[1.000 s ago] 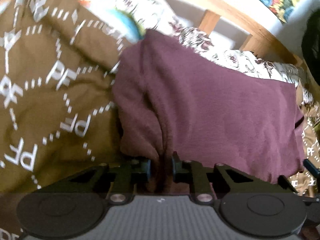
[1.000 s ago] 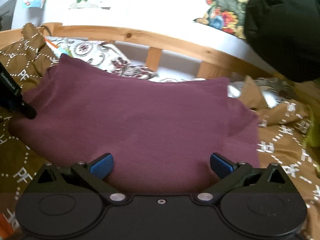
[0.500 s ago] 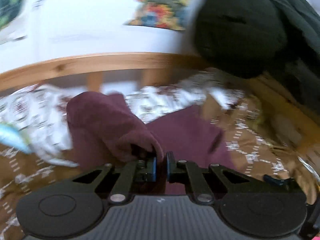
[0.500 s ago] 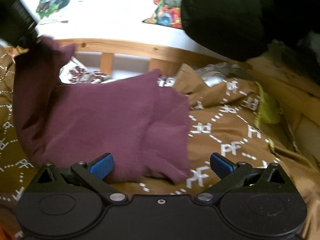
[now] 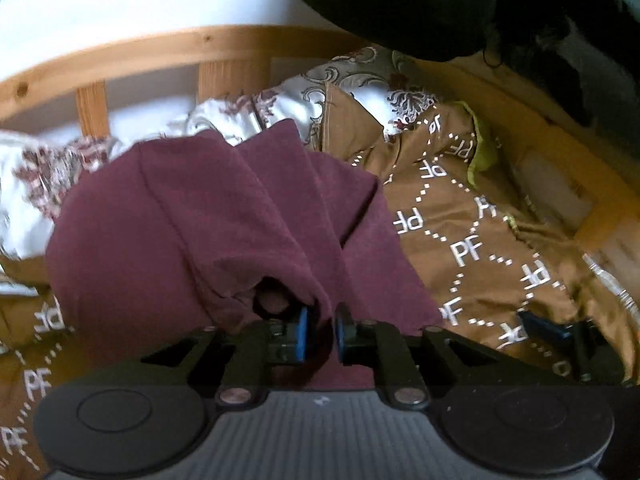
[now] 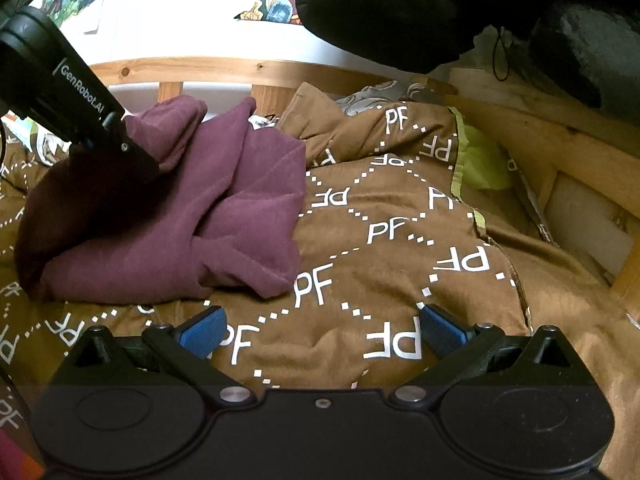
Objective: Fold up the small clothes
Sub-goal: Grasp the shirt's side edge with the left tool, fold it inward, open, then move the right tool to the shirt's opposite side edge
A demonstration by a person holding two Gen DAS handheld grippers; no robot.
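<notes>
A maroon garment [image 5: 208,220] lies bunched on a brown blanket printed with white "PF" letters [image 6: 380,248]. My left gripper [image 5: 319,330] is shut on a fold of the garment's cloth, which drapes over its fingers. In the right wrist view the garment [image 6: 224,216] lies folded over itself at the left, and the left gripper's black body [image 6: 60,96] reaches into it from the upper left. My right gripper [image 6: 320,330] is open and empty, low over bare blanket to the right of the garment.
A wooden bed rail [image 6: 248,70] runs along the back, and a wooden side rail [image 6: 560,148] stands at the right. A black padded jacket [image 6: 392,12] hangs above. A white patterned sheet [image 5: 248,116] and a yellow-green cloth [image 6: 480,156] show at the blanket's edges.
The left gripper has carried the garment's left edge up and over to the right, folding the cloth onto itself. The right gripper has shifted right, off the garment and over bare blanket.
</notes>
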